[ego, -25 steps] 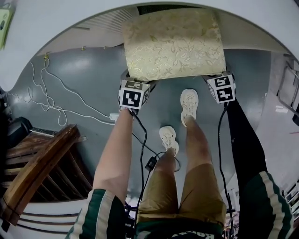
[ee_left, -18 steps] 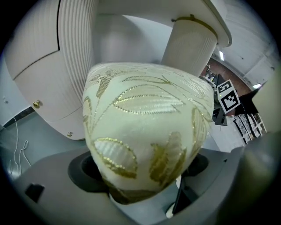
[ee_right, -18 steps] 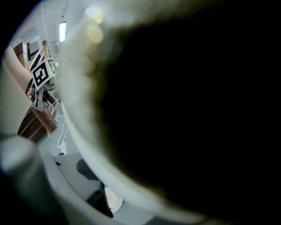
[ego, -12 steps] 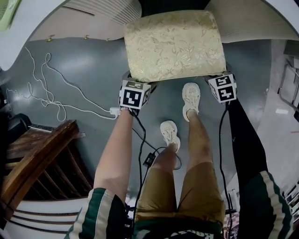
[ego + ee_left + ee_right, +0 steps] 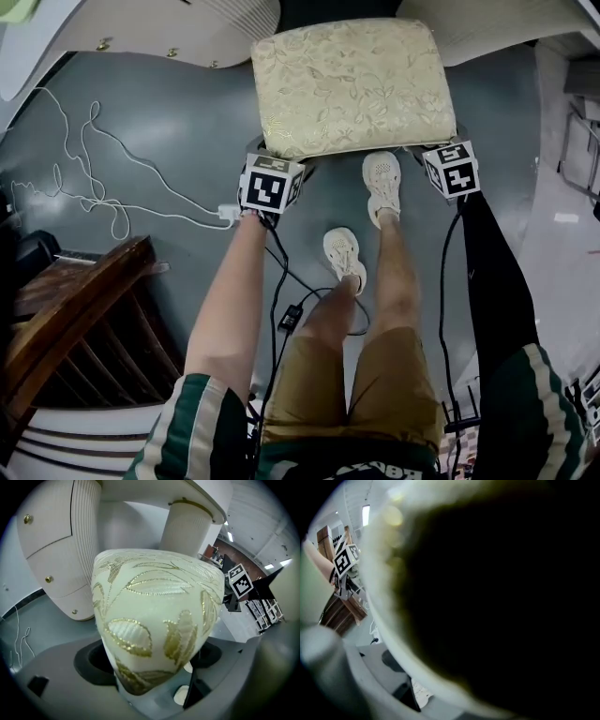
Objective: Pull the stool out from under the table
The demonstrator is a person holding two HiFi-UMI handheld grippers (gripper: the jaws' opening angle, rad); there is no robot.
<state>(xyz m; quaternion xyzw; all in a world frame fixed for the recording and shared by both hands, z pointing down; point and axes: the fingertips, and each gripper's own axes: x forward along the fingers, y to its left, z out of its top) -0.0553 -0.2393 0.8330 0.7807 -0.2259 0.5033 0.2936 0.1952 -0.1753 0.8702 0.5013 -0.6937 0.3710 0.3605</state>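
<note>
Grey floor [image 5: 141, 244] fills the room under a white table [image 5: 187, 28], whose curved rim crosses the top of the head view. The stool [image 5: 352, 84], with a cream seat cushion patterned in gold leaves, stands on this floor with almost the whole seat clear of the rim. Only its far edge lies near the table. The pull looks close to complete.

The left hand-held gripper [image 5: 270, 183] is on the near left corner of the seat. In its own view the cushion corner [image 5: 154, 616] sits deep between the jaws, which are closed on it. The right hand-held gripper [image 5: 450, 169] is on the near right corner. Its view is filled by cushion fabric [image 5: 497, 588] pressed close to the lens, and its jaws stand wide around the thick cushion edge, which I take to be a grip. Holding both near corners probably keeps the stool square while it is drawn back.

Both arms reach forward and steeply down: the bare left forearm [image 5: 230, 300] and the dark right sleeve [image 5: 492, 272] run almost parallel. The forward shoe [image 5: 380, 187] is just beside the seat's near edge, so the stance needs room. A white cable [image 5: 94, 187] and wooden furniture [image 5: 75, 328] lie well apart to the left.
</note>
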